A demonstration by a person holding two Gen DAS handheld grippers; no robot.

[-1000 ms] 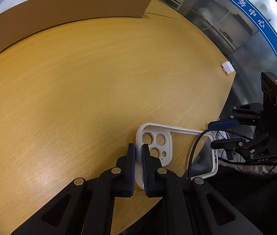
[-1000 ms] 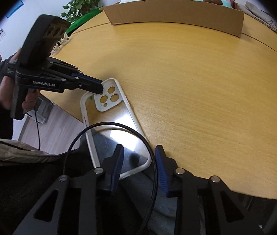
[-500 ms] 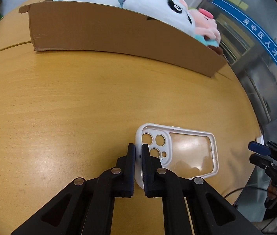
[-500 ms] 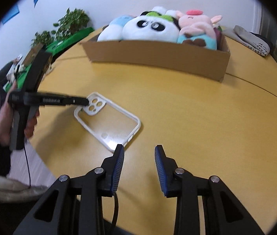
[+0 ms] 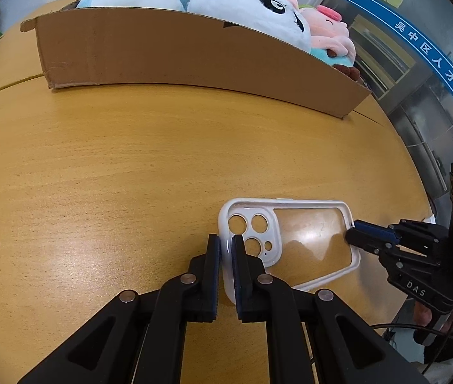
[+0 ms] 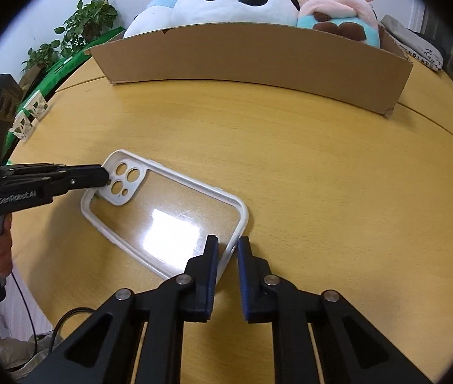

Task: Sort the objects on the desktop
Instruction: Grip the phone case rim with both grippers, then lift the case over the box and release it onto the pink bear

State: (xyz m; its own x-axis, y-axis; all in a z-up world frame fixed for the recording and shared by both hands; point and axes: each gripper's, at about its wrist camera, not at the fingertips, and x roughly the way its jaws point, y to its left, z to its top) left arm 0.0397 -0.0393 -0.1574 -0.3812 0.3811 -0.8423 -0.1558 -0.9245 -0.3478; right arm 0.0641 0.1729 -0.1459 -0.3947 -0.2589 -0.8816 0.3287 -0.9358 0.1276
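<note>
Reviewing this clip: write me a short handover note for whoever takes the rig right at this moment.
Left gripper: shut on the camera-end rim of the phone case.
Right gripper: fingers straddle the rim at the case's opposite end, a gap still visible, not clamped.
The phone case lies on the wooden table near its front edge.
The cardboard box at the far side holds plush toys.
Done: case gripped by the left.
Left: close the right if needed, lift the case, sort it; where it belongs isn't shown.
</note>
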